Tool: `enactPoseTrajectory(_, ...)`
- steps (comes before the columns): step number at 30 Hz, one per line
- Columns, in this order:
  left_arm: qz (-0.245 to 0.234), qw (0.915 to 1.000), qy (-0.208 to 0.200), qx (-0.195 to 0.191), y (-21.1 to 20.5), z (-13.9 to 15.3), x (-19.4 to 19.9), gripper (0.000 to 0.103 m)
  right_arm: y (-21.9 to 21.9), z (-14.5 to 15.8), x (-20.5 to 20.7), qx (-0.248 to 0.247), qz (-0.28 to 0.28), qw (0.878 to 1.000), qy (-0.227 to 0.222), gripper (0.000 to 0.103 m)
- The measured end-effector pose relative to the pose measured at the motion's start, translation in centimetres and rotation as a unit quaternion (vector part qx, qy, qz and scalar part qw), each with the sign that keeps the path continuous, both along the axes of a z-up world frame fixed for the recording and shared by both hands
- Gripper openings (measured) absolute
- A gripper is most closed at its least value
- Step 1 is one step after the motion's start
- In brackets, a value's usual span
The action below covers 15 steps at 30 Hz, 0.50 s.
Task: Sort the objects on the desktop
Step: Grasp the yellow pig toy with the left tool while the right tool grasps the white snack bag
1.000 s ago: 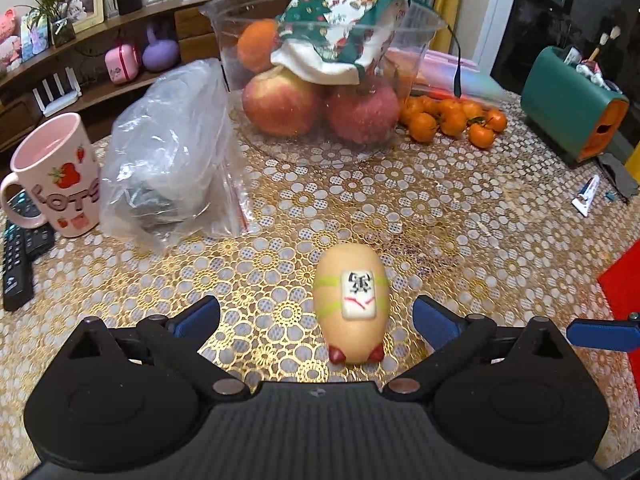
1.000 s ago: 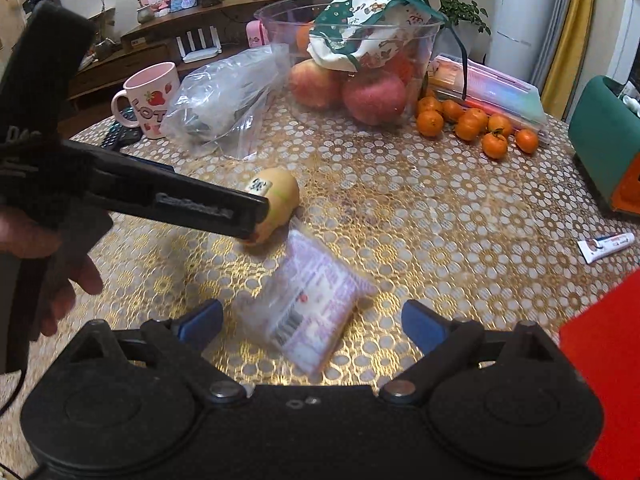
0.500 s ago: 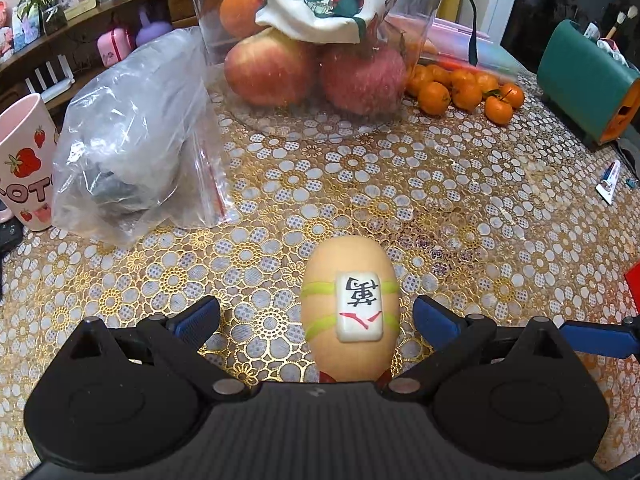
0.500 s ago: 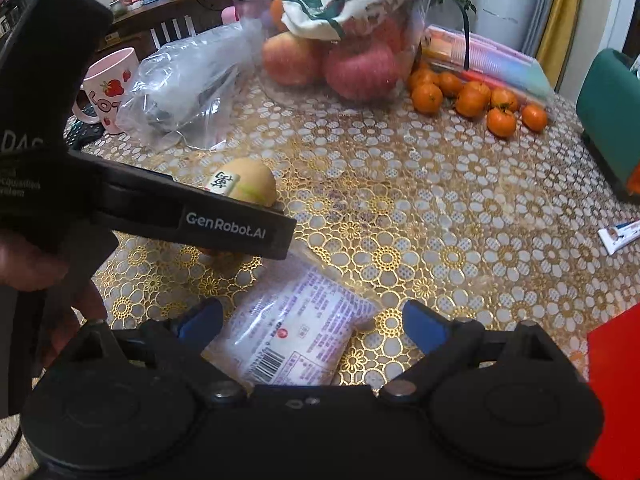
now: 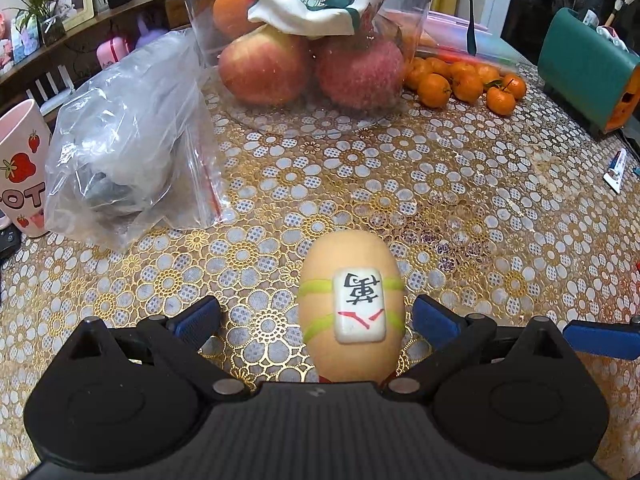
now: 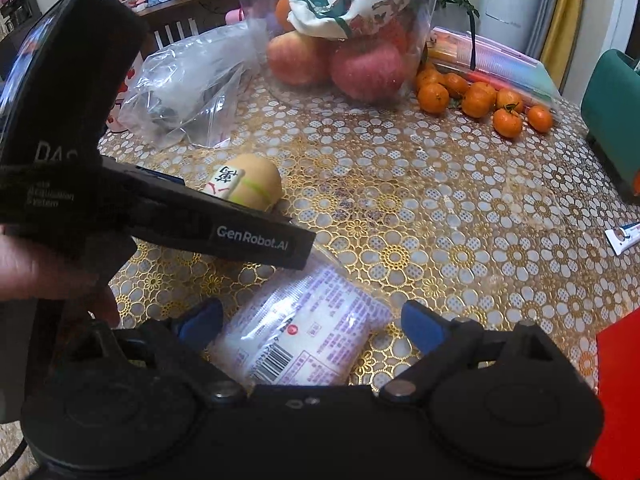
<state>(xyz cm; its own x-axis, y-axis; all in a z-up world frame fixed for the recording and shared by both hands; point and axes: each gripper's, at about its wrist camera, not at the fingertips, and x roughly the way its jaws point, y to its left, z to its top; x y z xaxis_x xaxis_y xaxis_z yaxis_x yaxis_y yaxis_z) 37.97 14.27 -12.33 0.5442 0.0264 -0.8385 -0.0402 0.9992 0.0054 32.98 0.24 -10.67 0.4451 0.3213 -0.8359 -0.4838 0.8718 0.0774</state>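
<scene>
Left gripper [image 5: 316, 316] sat wide open around the egg-shaped toy [image 5: 352, 308] on the table [image 5: 480, 200] (right gripper [image 6: 312, 320] likewise open over the snack packet [image 6: 304, 340]), so squeezing shut looked next.

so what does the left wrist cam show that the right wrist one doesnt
Only the left wrist view shows the strawberry mug clearly and the open left claw around the potato toy.

Only the right wrist view shows the white snack packet between the open right claw fingers, the red mat and the person's hand.

Both show the toy, zip bag, fruit bin, tangerines, green case and small tube.
</scene>
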Motion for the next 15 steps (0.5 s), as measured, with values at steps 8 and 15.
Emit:
enactPoseTrajectory(8,-0.001,1.0,-0.009,0.0,-0.3,0.1,-0.2,0.097,-1.0,0.4,0.3,0.017,0.0,1.0,0.008,0.086)
enactPoseTrajectory(15,-0.007,0.9999,-0.014,0.001,-1.1,1.0,-0.6,0.055,-1.2,1.0,0.1,0.022,0.004,1.0,0.001,0.068)
